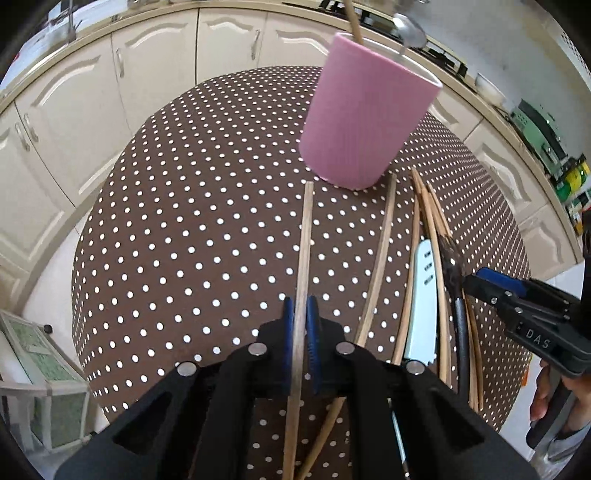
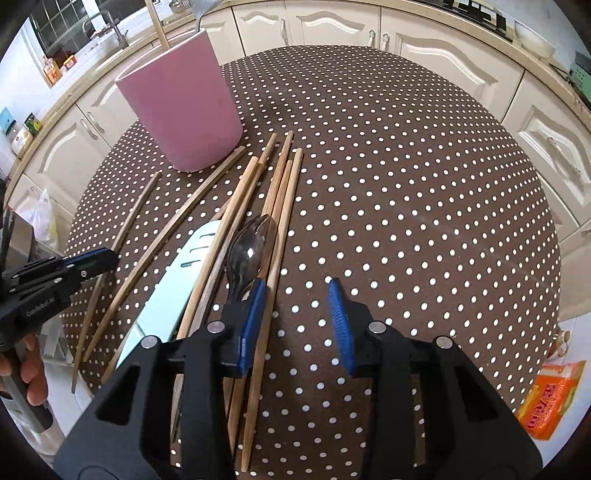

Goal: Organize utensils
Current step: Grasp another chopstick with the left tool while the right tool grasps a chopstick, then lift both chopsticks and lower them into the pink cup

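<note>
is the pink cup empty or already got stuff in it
Not empty: the upright pink cup already holds a wooden stick and a metal spoon poking above its rim.

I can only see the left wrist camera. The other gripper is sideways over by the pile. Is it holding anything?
Observer: No. In the right wrist view the right gripper has its jaws apart, and only the dotted tablecloth shows between them.
Operator: What's the dark thing next to it?
Observer: A shiny spoon, lying among the chopsticks just ahead of one finger.
Operator: Is there anything past the table on that side?
Observer: Yes, an orange packet lies down past the tablecloth's edge.
</note>
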Tool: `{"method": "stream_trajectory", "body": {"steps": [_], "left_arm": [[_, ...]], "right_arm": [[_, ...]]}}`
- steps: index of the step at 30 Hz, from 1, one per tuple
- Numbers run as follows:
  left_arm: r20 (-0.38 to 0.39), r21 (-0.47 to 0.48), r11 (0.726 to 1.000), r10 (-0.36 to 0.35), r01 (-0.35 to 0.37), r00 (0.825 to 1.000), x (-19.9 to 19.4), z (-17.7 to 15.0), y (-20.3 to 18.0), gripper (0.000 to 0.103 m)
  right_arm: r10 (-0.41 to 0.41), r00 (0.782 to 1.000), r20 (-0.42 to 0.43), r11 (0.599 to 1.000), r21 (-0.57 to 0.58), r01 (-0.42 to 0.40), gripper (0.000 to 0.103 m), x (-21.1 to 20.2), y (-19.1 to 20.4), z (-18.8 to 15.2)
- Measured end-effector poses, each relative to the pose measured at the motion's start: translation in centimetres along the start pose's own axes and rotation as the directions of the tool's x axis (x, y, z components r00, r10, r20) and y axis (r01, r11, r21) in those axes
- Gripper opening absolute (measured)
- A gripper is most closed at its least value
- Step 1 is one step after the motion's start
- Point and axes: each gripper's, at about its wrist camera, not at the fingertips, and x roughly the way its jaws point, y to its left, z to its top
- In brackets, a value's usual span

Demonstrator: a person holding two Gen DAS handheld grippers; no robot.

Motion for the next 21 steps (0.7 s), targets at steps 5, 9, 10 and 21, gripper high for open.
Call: {"method": "stream_trajectory", "body": {"steps": [5,9,10,21], "left_arm": [[-0.008,0.008,1.0,0.016,-0.015,1.0,0.4,1.0,-0.2,0.007],[-0.021,0.024,1.0,0.018,-0.017,1.0,1.4,2.7,-0.8,0.007],[-0.028,0.028,1.0,0.015,-0.014,0.999,1.6,3.2,-0.7,0.007],[-0.027,-0.013,0.998,-0.06,0.06,0.998,2.8,5.5,-0.3,0.006]], "right_arm": [[-0.05,0.998,-0.041,0.999,-0.024,0.049,0.033,1.2,0.9,2.9],[-0.055,0.996,-0.071,0.998,-0.028,0.054,0.033,2.2,1.1,5.0],[-0.057,0.995,-0.077,0.998,-0.028,0.055,0.033,2.5,1.2,5.5],[-0.024,0.998,-0.055,1.0,-0.005,0.023,0.006,4.1,-0.4,9.6]]}}
